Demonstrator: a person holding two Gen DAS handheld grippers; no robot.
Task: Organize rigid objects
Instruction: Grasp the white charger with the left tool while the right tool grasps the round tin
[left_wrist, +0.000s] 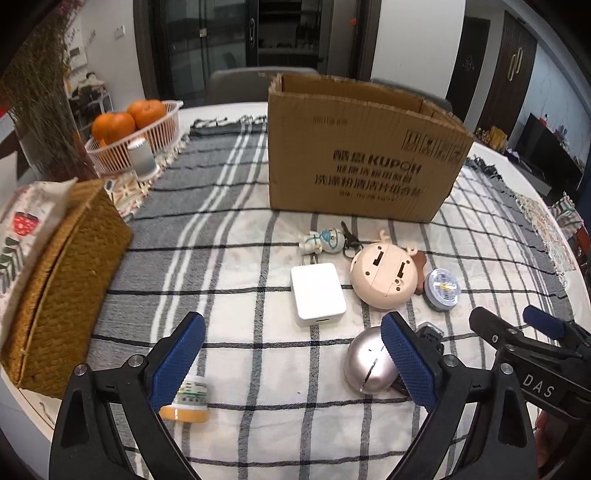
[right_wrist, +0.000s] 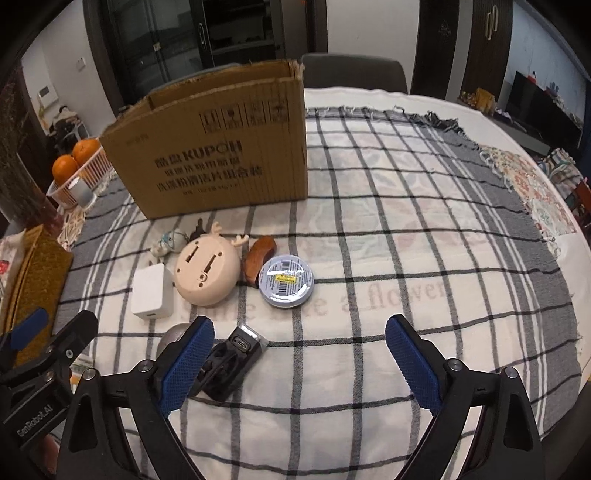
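Note:
An open cardboard box (left_wrist: 362, 147) (right_wrist: 210, 147) stands at the back of the checked tablecloth. In front of it lie a white charger (left_wrist: 318, 293) (right_wrist: 152, 292), a beige round toy with antlers (left_wrist: 384, 275) (right_wrist: 206, 271), a small figure keychain (left_wrist: 325, 240) (right_wrist: 168, 242), a round tin (left_wrist: 442, 288) (right_wrist: 286, 281), a brown wooden piece (right_wrist: 259, 258), a silver dome (left_wrist: 367, 363) and a black device (right_wrist: 231, 362). A small bottle with an orange cap (left_wrist: 188, 402) lies by my left finger. My left gripper (left_wrist: 295, 358) is open and empty above the cloth. My right gripper (right_wrist: 299, 363) is open and empty too.
A woven straw box (left_wrist: 62, 284) with a printed cloth sits at the left edge. A white basket of oranges (left_wrist: 136, 129) and a small white cup (left_wrist: 142, 157) stand at the back left. Chairs stand behind the table.

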